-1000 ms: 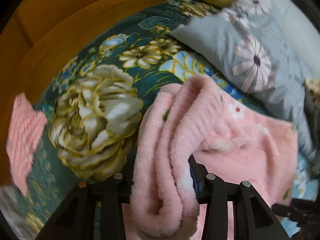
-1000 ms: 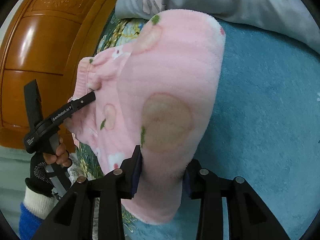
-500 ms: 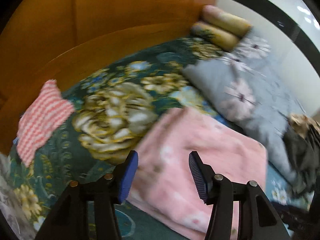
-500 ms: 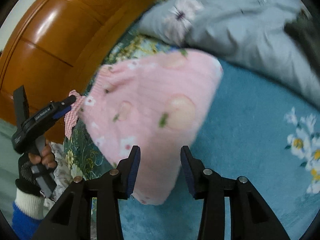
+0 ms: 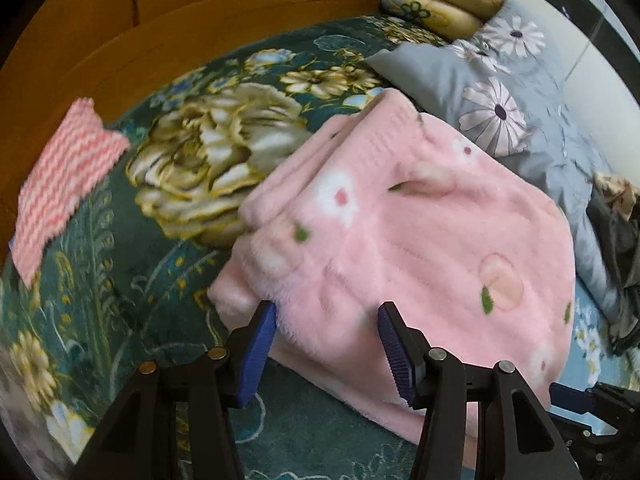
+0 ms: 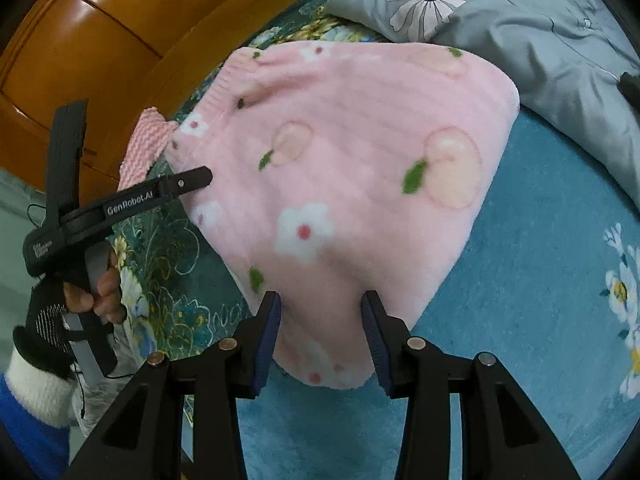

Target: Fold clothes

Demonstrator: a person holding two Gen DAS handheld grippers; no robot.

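Both tongs stand apart and grip nothing: left tongs [image 5: 326, 342] and right tongs [image 6: 320, 332] each hover at the near edge of the folded pink fleece garment [image 6: 344, 184]. That garment lies flat on the bed [image 6: 540, 264], just in front of the grey flowered pillow [image 6: 500, 24], with a smaller pink zigzag cloth [image 5: 64, 176] lying well apart beside the wooden headboard [image 5: 180, 28].

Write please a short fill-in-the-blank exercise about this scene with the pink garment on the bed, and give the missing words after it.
1. The fluffy garment lying folded on the bed is ____ in colour.
2. The jaws of the right gripper stand ____, gripping nothing.
3. The big flower printed on the dark green blanket lies ____ the garment in the left wrist view.
4. The grey pillow carries a pattern of ____.

Missing words: pink; open; left of; flowers
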